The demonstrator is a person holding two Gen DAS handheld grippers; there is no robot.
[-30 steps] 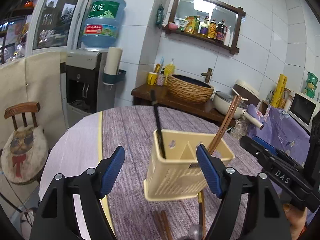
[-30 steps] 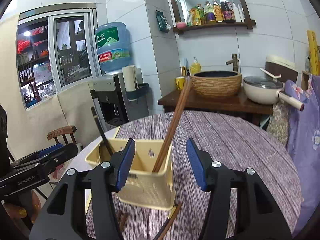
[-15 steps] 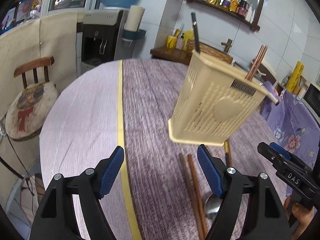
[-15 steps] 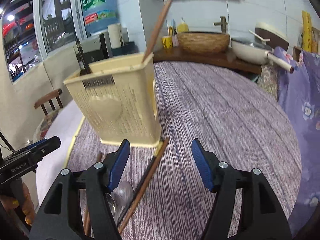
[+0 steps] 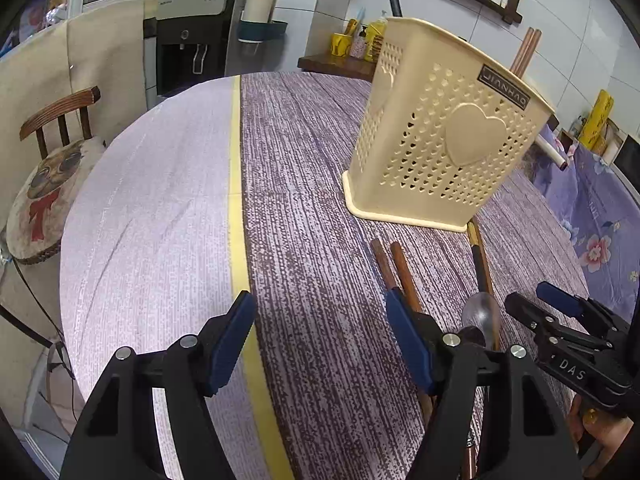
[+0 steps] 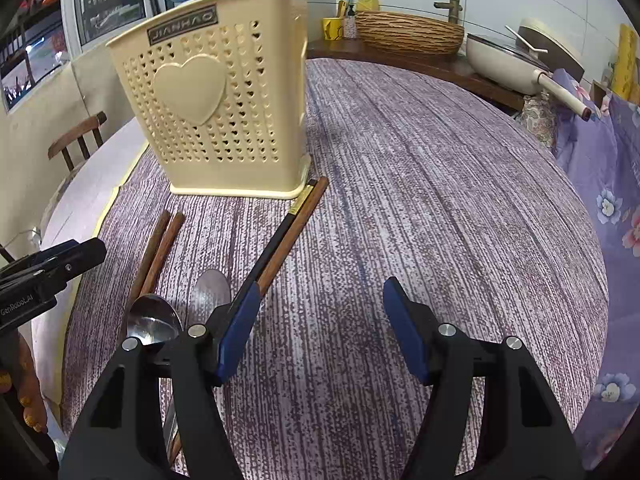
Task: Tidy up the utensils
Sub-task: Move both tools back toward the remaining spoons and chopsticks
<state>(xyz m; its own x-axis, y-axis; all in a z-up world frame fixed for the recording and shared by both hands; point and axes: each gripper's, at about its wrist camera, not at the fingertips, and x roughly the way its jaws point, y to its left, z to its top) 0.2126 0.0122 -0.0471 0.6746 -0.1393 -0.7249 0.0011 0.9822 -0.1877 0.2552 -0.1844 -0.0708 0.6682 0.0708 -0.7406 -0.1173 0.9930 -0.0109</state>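
Observation:
A cream perforated utensil holder point(image 5: 440, 136) point(image 6: 216, 116) stands upright on the purple tablecloth, with brown chopsticks point(image 5: 524, 52) and a black one sticking out of it. In front of it lie a brown chopstick pair point(image 5: 394, 268) point(image 6: 158, 248), a black and a brown chopstick point(image 6: 288, 228), and two metal spoons point(image 6: 154, 320) point(image 5: 480, 314). My left gripper point(image 5: 322, 340) hovers low over bare cloth, its jaws closing with nothing between them. My right gripper point(image 6: 320, 330) stands open over bare cloth, just right of the spoons.
A wooden chair point(image 5: 48, 148) with a cushion stands left of the round table. A side counter behind holds a woven basket point(image 6: 408, 32), a pan point(image 6: 508, 64) and yellow cups. A flowered purple cloth point(image 6: 604, 184) hangs at the right.
Both grippers have dropped toward the table and tilted downward. The holder has gone from between the fingers to standing farther up the views, and the loose chopsticks and spoons have come into sight.

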